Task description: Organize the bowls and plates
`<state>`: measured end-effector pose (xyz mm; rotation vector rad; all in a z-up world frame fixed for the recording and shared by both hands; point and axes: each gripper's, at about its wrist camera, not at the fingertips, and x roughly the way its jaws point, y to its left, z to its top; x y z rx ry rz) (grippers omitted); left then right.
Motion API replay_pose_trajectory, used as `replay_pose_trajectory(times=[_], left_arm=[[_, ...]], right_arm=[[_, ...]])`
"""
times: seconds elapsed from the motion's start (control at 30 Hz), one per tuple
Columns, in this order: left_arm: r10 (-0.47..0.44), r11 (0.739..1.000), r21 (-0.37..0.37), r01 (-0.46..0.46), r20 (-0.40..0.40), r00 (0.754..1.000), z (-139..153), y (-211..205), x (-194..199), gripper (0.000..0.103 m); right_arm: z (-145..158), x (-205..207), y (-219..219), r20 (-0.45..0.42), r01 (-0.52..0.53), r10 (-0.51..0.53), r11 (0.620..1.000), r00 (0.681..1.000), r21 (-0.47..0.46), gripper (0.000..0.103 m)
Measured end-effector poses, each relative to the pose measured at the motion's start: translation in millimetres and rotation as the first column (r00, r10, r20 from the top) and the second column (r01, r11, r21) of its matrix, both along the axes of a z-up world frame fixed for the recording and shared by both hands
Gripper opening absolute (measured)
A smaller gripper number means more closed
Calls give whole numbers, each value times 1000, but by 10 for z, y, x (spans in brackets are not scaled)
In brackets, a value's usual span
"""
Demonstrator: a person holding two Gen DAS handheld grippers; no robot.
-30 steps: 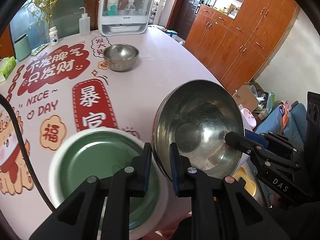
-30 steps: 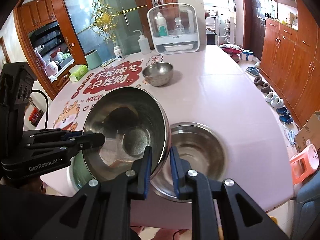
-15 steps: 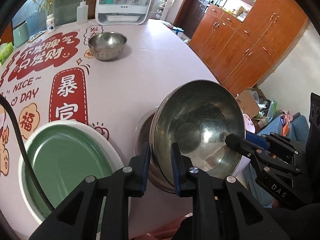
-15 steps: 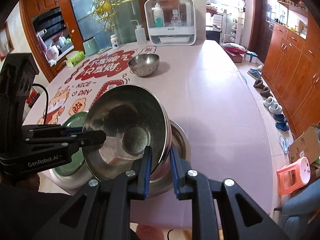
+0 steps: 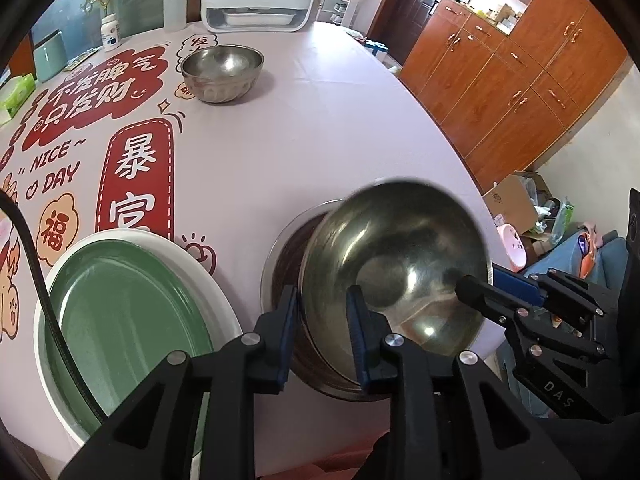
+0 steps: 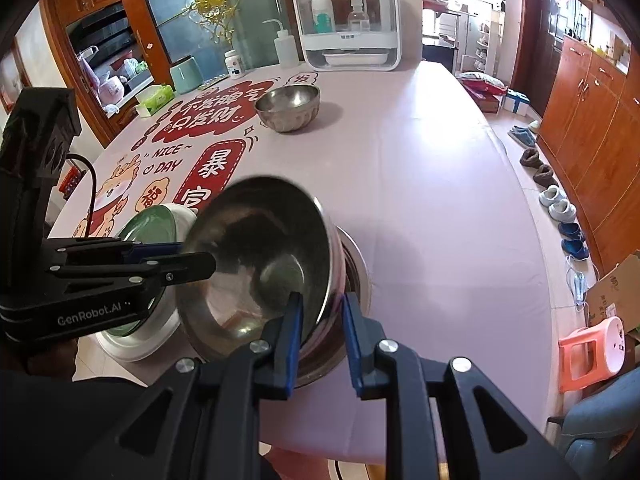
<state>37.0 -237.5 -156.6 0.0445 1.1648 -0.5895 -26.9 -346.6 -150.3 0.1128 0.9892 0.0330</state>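
Steel bowl (image 5: pixel 400 264) tilted into lower bowl (image 5: pixel 280 268) to nest them; left tool (image 5: pixel 320 320) has just been opening, rim loose between; right tool (image 6: pixel 320 328) straddles rim, grip unclear.

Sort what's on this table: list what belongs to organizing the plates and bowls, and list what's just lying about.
Job:
- tilted steel bowl, rim between both grippers' fingers
- steel bowl beneath it
- far steel bowl
- green plate
- left gripper, right gripper

Lying about:
- white dish rack
- squeeze bottle
- pill bottle
- tissue box
- teal cup
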Motion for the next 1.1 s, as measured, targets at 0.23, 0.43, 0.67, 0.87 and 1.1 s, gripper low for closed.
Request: replay_pose_trajectory(times=[0.23,0.43,0.67,0.87,1.1], left_arm=[[18,1000,10,-18,30,999,94,9,7,24],[41,998,42,-44,55,998,181,96,64,24],[74,995,69,-79,71,995,316,215,240,31],[89,990,103,-99,100,991,464,286,485,46],[90,989,108,-103,115,989,675,340,811,58]], right_arm=[[16,-15,-67,20,12,-12,1000,1000,29,21],[4,62,-78,23,23,-24,998,999,64,21],[51,227,-84,42,34,-38,996,998,84,30],[223,480,-49,84,24,-27,999,996,43,41],[436,867,39,117,3,0,1000,993,-18,42]])
